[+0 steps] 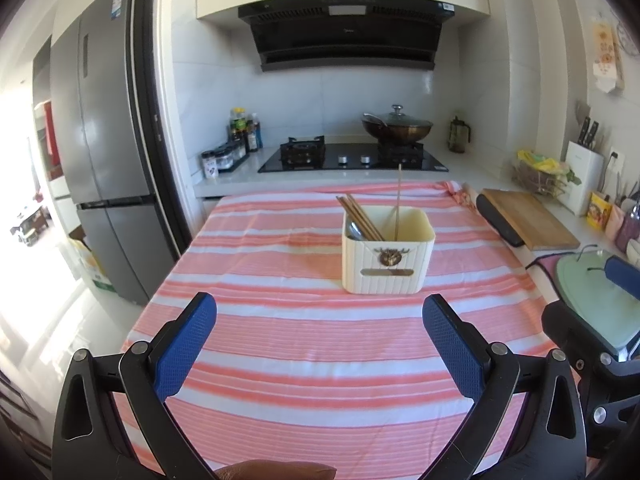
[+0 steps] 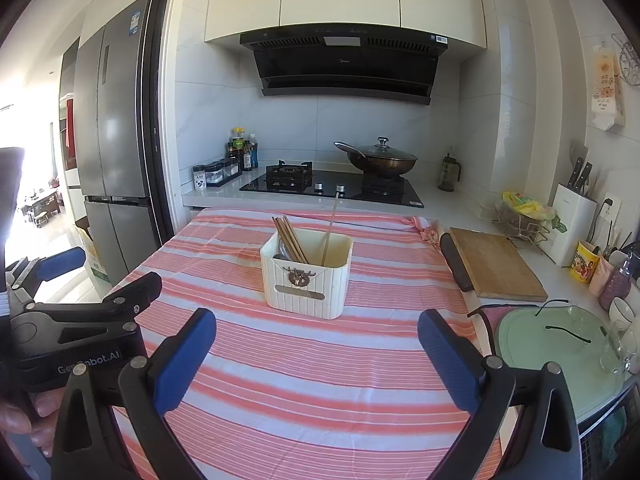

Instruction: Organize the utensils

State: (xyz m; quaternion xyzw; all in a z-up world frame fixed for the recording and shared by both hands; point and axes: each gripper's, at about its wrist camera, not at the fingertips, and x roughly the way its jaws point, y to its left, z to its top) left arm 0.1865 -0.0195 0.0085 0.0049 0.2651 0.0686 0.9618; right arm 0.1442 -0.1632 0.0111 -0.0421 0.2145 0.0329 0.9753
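A cream utensil holder point(image 1: 387, 258) stands upright on the pink striped tablecloth point(image 1: 280, 340). It also shows in the right wrist view point(image 2: 307, 280). Several brown chopsticks point(image 1: 360, 216) lean in its left part, beside a grey metal utensil head point(image 1: 354, 230). A single pale stick point(image 1: 398, 200) stands upright in its right part. My left gripper point(image 1: 320, 330) is open and empty, above the cloth, in front of the holder. My right gripper point(image 2: 317, 344) is open and empty, also in front of the holder. The left gripper's body point(image 2: 80, 320) shows at the right view's left edge.
A wooden cutting board point(image 2: 494, 264) and a pale green board point(image 2: 560, 356) lie on the counter to the right, with a knife block point(image 2: 572, 224) and cups behind. A stove with a lidded wok point(image 2: 380, 160) is at the back. A fridge point(image 1: 104, 140) stands at the left.
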